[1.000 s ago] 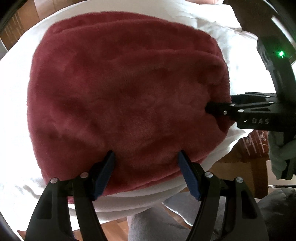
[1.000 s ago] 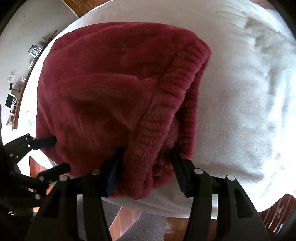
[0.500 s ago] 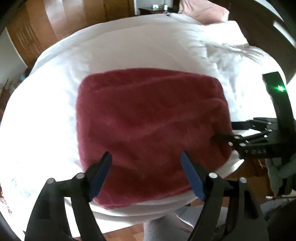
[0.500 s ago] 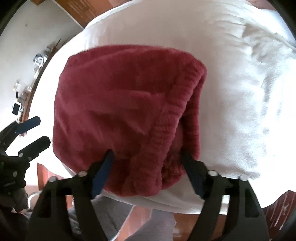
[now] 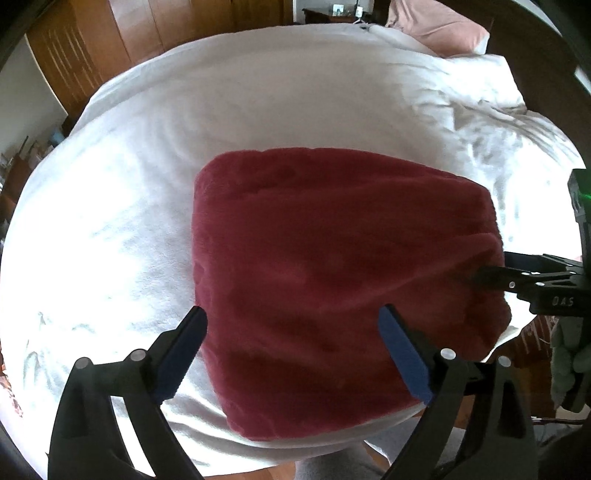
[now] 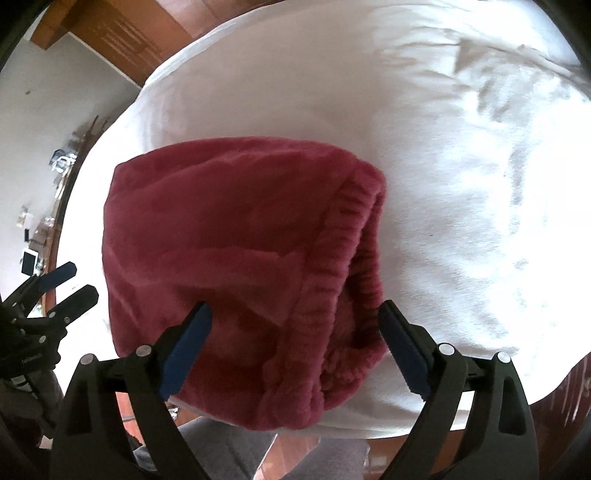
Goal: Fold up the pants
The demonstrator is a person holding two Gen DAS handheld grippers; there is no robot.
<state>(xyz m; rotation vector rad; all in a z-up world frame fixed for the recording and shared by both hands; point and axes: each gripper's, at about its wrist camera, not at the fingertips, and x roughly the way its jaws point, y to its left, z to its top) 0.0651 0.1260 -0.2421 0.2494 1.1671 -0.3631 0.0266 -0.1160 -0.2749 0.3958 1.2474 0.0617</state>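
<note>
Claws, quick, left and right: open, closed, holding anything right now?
Left claw: open, holding nothing, above the pants.
Right claw: open, holding nothing.

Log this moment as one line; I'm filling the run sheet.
pants: folded bundle on white bed | left tongs: open, empty | right tongs: open, empty | waistband: faces right tongs

1 folded pants [image 5: 332, 277], 2 grippers, 1 bed [image 5: 258, 92], 1 pink pillow [image 5: 436, 26]
</note>
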